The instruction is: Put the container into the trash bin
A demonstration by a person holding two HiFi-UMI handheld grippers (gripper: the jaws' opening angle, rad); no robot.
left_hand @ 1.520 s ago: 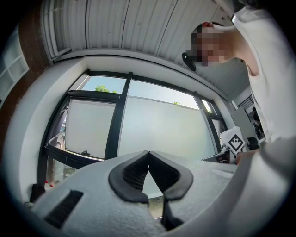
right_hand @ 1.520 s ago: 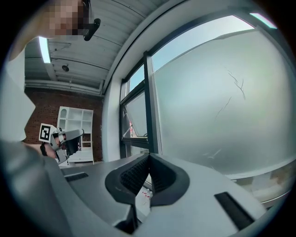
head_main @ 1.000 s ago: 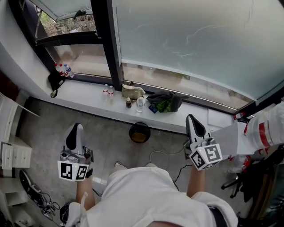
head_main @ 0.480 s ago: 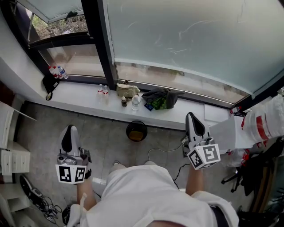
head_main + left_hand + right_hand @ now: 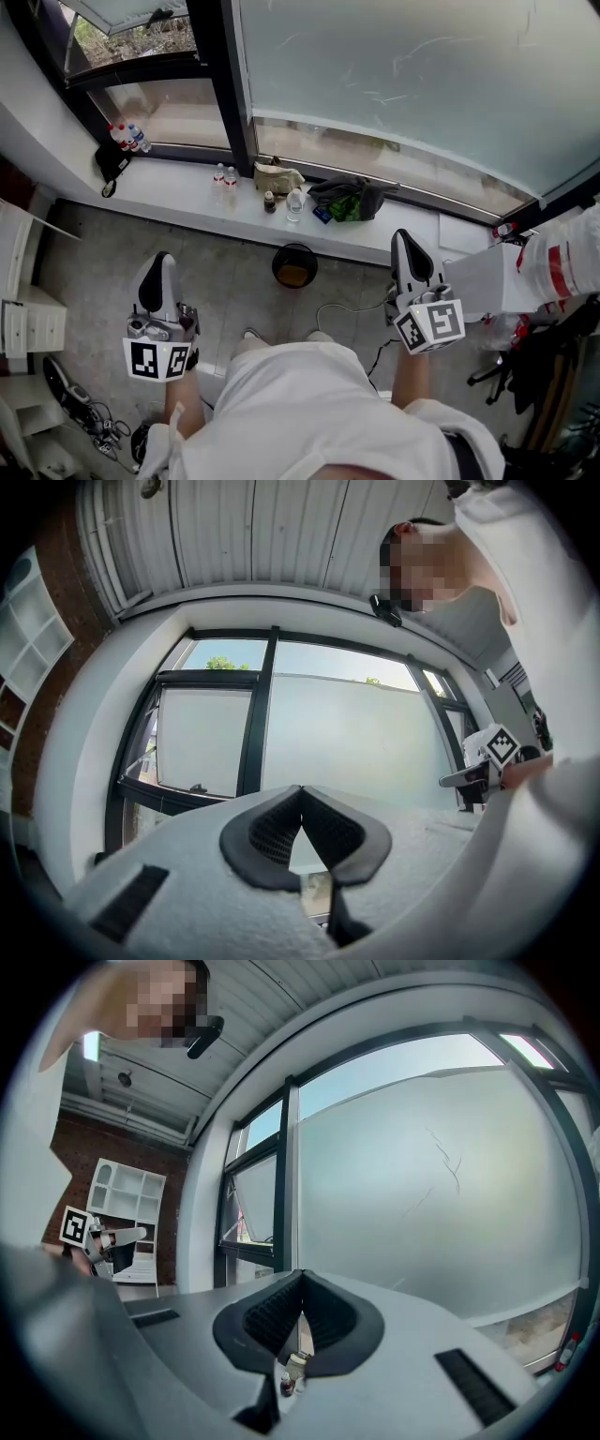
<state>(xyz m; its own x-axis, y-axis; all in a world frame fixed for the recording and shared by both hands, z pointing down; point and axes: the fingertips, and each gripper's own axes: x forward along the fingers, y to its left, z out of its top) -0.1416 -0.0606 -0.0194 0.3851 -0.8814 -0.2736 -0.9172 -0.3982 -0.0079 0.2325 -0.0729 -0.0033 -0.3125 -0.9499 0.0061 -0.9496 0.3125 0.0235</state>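
The dark round trash bin stood on the floor below the windowsill, between the left gripper and right gripper.

Clear container upright on the sill — black trash bin below.

In the head view your white shirt fills the lower middle and hides the floor beneath you. The bottles on the sill, upper centre, are too small to tell apart, and so is the brown stuff inside the trash bin. The white shelf is cut by the left edge. The grey bodies of the left gripper and right gripper cover the lower frame of their own views.
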